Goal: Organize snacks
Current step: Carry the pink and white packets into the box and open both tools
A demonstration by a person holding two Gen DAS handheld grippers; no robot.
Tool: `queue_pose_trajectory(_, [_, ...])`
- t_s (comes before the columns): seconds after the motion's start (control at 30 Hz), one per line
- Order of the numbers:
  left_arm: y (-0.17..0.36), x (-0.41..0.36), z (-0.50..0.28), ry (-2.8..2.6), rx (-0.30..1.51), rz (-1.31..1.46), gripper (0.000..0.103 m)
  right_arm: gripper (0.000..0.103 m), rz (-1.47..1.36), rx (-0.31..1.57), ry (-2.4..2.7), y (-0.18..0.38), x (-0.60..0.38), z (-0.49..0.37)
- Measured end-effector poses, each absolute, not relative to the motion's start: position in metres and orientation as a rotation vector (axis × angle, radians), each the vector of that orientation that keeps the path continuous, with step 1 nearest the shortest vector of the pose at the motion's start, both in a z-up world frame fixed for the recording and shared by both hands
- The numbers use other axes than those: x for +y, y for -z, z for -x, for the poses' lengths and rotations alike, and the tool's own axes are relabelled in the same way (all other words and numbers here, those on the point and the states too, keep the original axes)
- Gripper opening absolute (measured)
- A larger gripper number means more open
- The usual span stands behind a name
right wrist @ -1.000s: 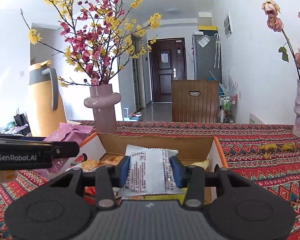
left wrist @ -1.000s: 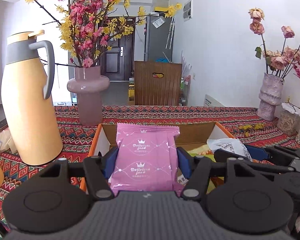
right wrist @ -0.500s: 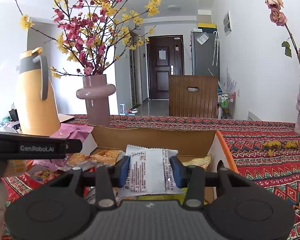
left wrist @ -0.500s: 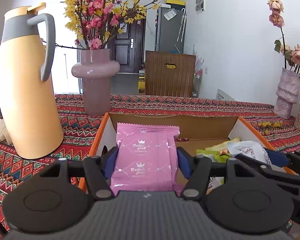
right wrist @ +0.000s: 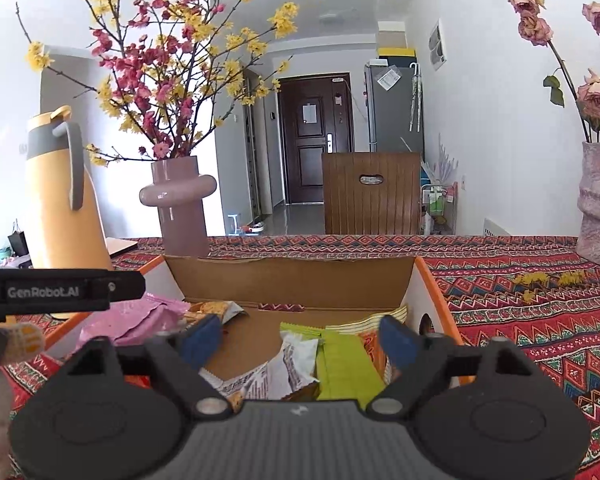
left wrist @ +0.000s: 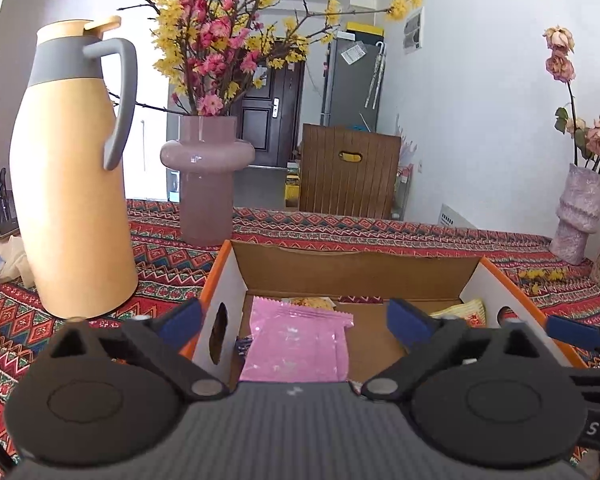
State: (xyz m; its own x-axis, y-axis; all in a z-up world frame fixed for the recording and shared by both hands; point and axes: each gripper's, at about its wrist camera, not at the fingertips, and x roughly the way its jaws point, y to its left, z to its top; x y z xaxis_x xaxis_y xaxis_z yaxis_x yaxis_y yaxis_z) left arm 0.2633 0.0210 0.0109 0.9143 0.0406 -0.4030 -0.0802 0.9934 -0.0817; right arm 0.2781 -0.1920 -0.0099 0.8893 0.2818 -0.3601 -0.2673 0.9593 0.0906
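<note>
A cardboard box [left wrist: 356, 268] with orange edges stands on the table in front of both grippers. My left gripper [left wrist: 294, 318] hangs over its left part, jaws opening and wide apart. The pink snack packet [left wrist: 296, 344] lies loose on the box floor below them, and neither pad touches it. In the right wrist view my right gripper [right wrist: 300, 338] is over the box [right wrist: 292, 284], its jaws opening too. A white printed packet [right wrist: 296, 364] and a green packet [right wrist: 340, 360] lie among other snacks under it, untouched. The pink packet [right wrist: 136, 324] shows at the left there.
A tall orange thermos jug [left wrist: 76, 184] and a mauve vase of blossoms [left wrist: 206, 184] stand left of and behind the box. A textured vase with roses [left wrist: 576, 216] is at the far right. A patterned cloth [left wrist: 420, 236] covers the table, with a wooden chair [left wrist: 348, 172] behind it.
Both grippers have let go. The pink packet dropped from the left jaws onto the box floor, the white packet from the right jaws onto the other snacks. The left gripper came lower over the box.
</note>
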Motion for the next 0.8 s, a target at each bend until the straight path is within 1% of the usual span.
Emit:
queue_pose_trajectory(0.03, [-0.012, 0.021, -0.262, -0.063, 0.413, 0.1, 0.103, 0.103, -0.043, 0.376, -0.279, 0.01, -0.193, -0.278])
queue_pose_trajectory(0.5, [-0.018, 0.02, -0.256, -0.041, 0.393, 0.117, 0.103, 0.103, -0.06, 0.374, -0.26, 0.01, -0.195, -0.282])
queue_pose_trajectory(0.8, [-0.04, 0.019, -0.24, -0.025, 0.374, 0.128, 0.103, 0.103, -0.061, 0.359, -0.27, -0.007, -0.198, -0.265])
